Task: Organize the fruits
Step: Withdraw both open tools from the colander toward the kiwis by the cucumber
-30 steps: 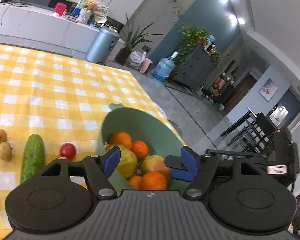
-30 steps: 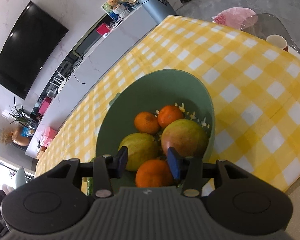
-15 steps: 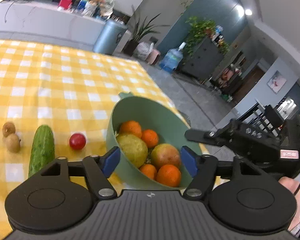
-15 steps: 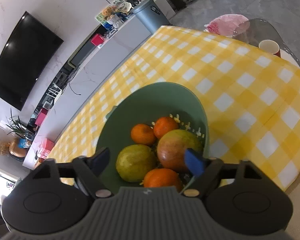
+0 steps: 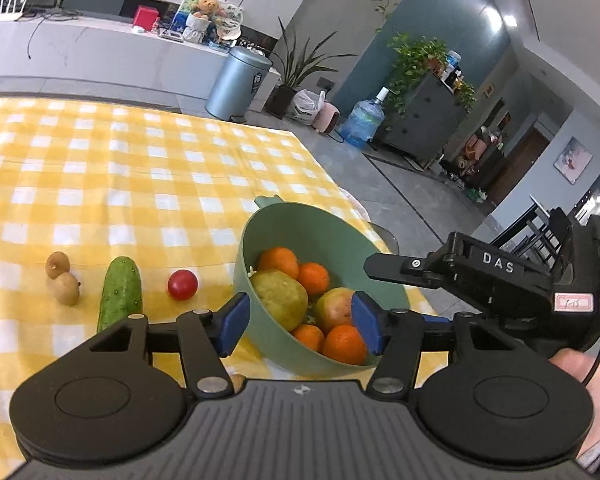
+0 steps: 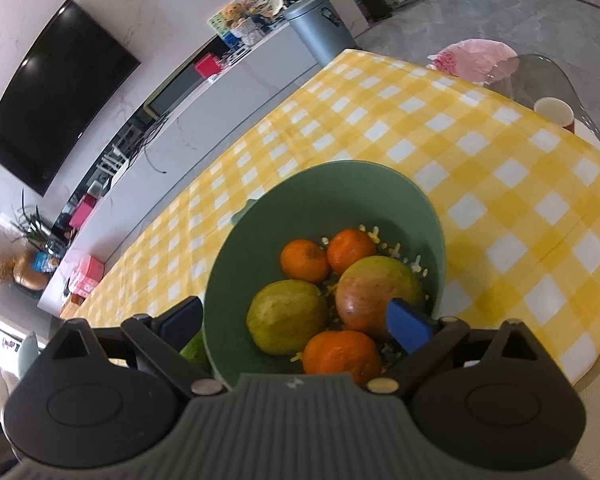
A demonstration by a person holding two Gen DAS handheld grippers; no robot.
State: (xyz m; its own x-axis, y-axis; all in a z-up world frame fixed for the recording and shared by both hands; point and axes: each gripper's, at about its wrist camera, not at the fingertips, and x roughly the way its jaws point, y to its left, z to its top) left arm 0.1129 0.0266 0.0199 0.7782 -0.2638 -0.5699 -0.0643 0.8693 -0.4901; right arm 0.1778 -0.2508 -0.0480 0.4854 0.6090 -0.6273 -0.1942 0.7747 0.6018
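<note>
Yellow-and-white checked cloth (image 5: 100,168) covers the desk and fills the left half of the left wrist view. Next in size is the green bowl (image 5: 320,232), sitting at the lower centre of that frame near the cloth's right edge; in the right wrist view the bowl (image 6: 300,200) takes the middle of the picture. Inside it lie a yellow-green fruit (image 6: 287,317), a reddish-green apple (image 6: 374,290) and four oranges, one of them (image 6: 342,354) nearest the camera.

At the lower left of the left wrist view a cucumber (image 5: 121,298) lies on the cloth, with a small red tomato (image 5: 183,285) to its right and two small brown fruits (image 5: 62,278) to its left.

Both tools hold nothing. The left tool (image 5: 300,326) has just been closing, jaws half apart in front of the bowl. The right tool (image 6: 296,324) has just been opening and stands wide, its blue pads either side of the bowl's near rim, touching no fruit.
</note>
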